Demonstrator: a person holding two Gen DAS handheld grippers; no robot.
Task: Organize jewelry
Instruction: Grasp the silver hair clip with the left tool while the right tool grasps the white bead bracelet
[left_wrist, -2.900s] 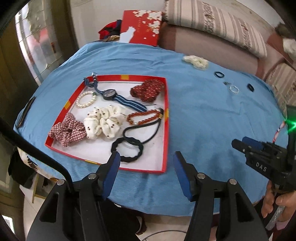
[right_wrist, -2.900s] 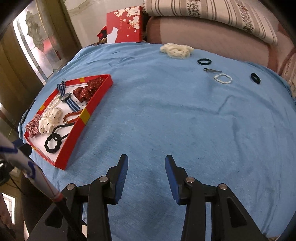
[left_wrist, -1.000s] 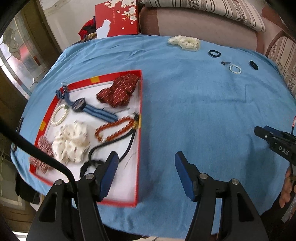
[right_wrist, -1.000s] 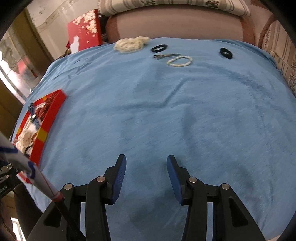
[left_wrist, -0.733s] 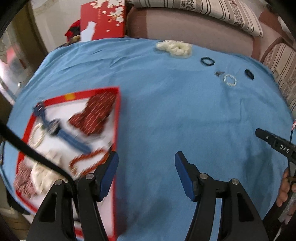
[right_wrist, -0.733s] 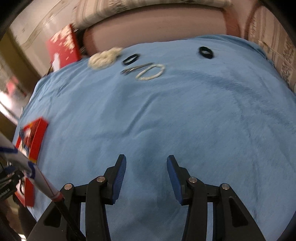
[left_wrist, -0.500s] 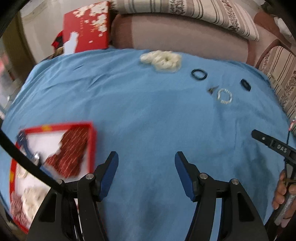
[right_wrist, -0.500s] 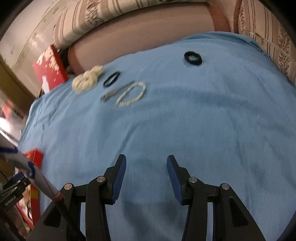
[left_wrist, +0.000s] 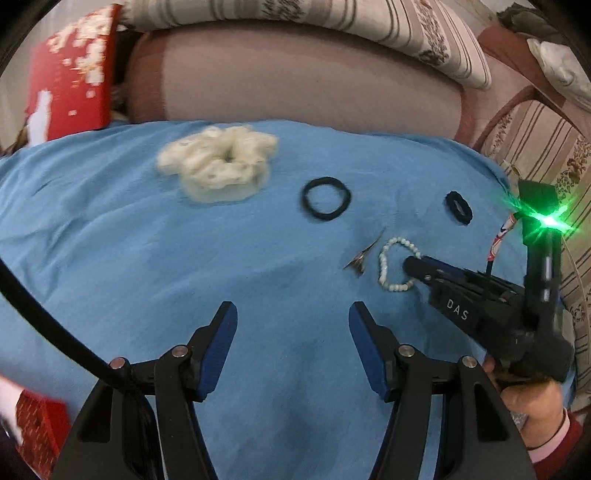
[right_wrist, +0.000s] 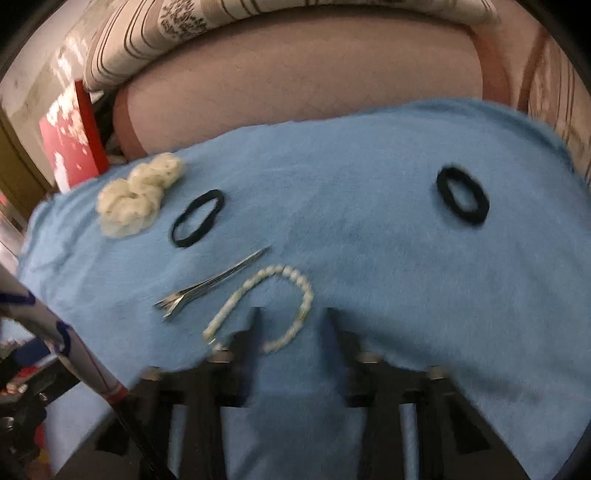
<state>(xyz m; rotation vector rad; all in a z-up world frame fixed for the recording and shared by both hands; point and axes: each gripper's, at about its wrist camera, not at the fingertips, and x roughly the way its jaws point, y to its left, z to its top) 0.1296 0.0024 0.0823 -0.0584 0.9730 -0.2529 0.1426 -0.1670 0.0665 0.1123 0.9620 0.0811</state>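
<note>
The right gripper (right_wrist: 291, 314) is down at the pearl bracelet (right_wrist: 258, 306) on the blue-covered desk (right_wrist: 369, 277), its fingers (right_wrist: 251, 332) spread apart with nothing between them yet; one finger tip sits inside the loop of beads and the other just outside it, at about 3 o'clock from the loop. In the left wrist view the same gripper (left_wrist: 413, 267) comes in from 4 o'clock, its tip over the bracelet (left_wrist: 386, 264). A metal hair clip (right_wrist: 210, 284) lies just beside the bracelet at 10 o'clock, not touching it. Farther up, a thin black hair tie (right_wrist: 197, 218) sits at 11 o'clock, and a cream scrunchie (right_wrist: 136, 199) lies beyond it near the desk's far edge. A thicker black hair tie (right_wrist: 461, 201) lies well apart at 1 o'clock. The left gripper (left_wrist: 291, 325) hangs over bare cloth with its blue fingers (left_wrist: 219, 343) wide apart and empty. A corner of the red tray (left_wrist: 37, 428) shows at 8 o'clock in the left view.
</note>
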